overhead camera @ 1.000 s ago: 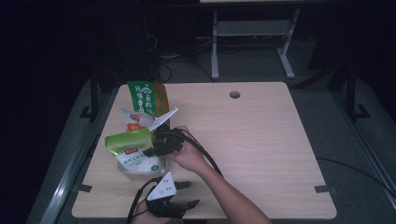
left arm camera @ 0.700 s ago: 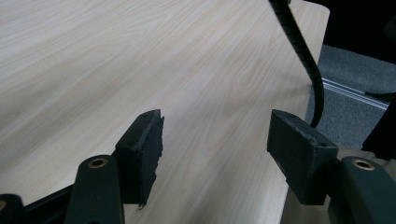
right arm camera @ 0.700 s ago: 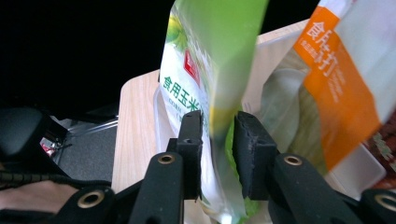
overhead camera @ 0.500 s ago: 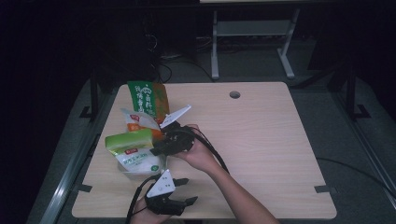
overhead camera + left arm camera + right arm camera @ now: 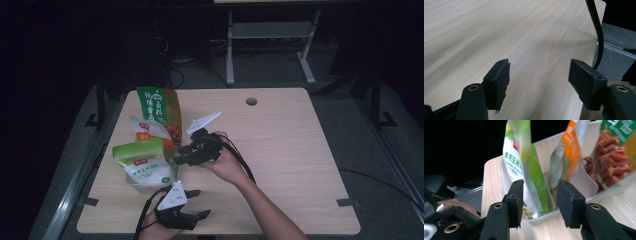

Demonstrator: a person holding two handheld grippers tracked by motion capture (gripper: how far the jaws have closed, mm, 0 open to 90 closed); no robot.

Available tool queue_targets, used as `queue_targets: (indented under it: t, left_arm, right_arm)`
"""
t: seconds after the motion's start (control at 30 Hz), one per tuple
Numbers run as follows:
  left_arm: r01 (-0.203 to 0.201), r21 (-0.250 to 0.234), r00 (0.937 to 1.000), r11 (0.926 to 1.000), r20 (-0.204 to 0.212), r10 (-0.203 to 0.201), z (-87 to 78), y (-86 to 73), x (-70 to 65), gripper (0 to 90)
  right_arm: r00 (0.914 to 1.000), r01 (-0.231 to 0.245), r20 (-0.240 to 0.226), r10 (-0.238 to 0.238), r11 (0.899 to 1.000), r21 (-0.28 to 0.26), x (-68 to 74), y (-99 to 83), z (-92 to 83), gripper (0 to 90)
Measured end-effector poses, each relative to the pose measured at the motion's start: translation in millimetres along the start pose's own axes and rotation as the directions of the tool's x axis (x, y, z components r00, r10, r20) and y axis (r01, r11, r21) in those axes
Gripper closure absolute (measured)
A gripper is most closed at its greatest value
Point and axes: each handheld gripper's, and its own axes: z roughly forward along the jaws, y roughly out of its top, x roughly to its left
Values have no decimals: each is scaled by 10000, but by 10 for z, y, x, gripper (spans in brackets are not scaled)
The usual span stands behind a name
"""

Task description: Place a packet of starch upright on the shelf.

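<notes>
Dark room, light wood-grain table [image 5: 300, 150] with a round cable hole near its far edge; a grey metal stand sits on the floor behind it.

Shallow white plastic tray [image 5: 131, 181] sits at the table's left side with three snack bags standing in it: a white pouch with a light green top [image 5: 142, 161] nearest the person, a white-and-orange pouch [image 5: 147, 131] behind it, and a tall green bag printed with red-brown snacks [image 5: 160, 110] at the back.

Right gripper [image 5: 181, 156] is held just beside the tray's right side, pointing left at the green-topped pouch. In the right gripper view its jaws [image 5: 539, 202] sit either side of that pouch's lower edge and the tray rim, pads not pressing on it. Jaws have just been opening, now at a middling gap, nothing gripped.

Left gripper [image 5: 197, 203] is low at the table's near edge, below the tray, apart from it. Left gripper view: jaws [image 5: 539, 82] wide, bare tabletop between them, nothing held. Black cable [image 5: 597, 32] trails off the table edge.
</notes>
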Motion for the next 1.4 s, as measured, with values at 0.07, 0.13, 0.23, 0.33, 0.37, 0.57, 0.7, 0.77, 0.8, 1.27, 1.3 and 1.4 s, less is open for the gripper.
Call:
queue_targets:
  t: [0.07, 0.13, 0.23, 0.33, 0.37, 0.57, 0.7, 0.77, 0.8, 1.27, 1.3, 1.4]
  left_arm:
    - [-2, -16, 10000, 10000, -11, 2, 2, 0, 1, 328]
    - [-22, 40, 10000, 10000, 0, 22, 3, 1, 4, 327]
    - [34, 12, 10000, 10000, 19, -34, 8, -1, 1, 327]
    - [41, -34, 10000, 10000, -1, -41, 5, -4, 6, 326]
    - [70, -16, 10000, 10000, 0, -70, 0, -3, 6, 326]
    - [77, -82, 10000, 9999, -16, -77, -16, 0, 10, 326]
    - [49, -28, 10000, 10000, -24, -50, -16, -2, 18, 325]
    - [67, -12, 10000, 10000, -29, -67, -12, -4, 19, 325]
    - [50, 7, 10000, 10000, -28, -50, -14, -3, 19, 325]
    - [15, 29, 10000, 10000, -85, -15, -12, -8, 25, 323]
    - [-11, 25, 10000, 10000, -81, 11, -11, -7, 24, 323]
    - [101, -78, 9999, 9999, -54, -102, -2, -8, 13, 323]
  right_arm:
    - [10000, -4, 94, 3, 10000, 7, -20, -30, -43, 547]
    - [9998, -37, 169, 37, 10000, 12, -33, -56, -89, 540]
    - [9997, -76, 243, 77, 10000, -16, -52, -80, -143, 532]
    - [9992, -163, 354, 163, 9999, 6, -75, -106, -199, 520]
    - [9991, -180, 381, 179, 9998, 18, -84, -119, -222, 517]
    - [9976, -346, 598, 338, 9993, 130, -132, -206, -343, 496]
    - [9950, -594, 806, 584, 9982, 93, -176, -316, -469, 486]
    - [9932, -701, 926, 698, 9975, -6, -203, -384, -538, 480]
    - [9921, -791, 973, 786, 9969, 4, -210, -417, -577, 476]
    - [9732, -1632, 1624, 1628, 9865, -107, -236, -1012, -1023, 438]
    - [9717, -1681, 1660, 1678, 9857, -124, -231, -1044, -1038, 436]
    - [9686, -1809, 1706, 1811, 9834, -170, -201, -1185, -1102, 427]
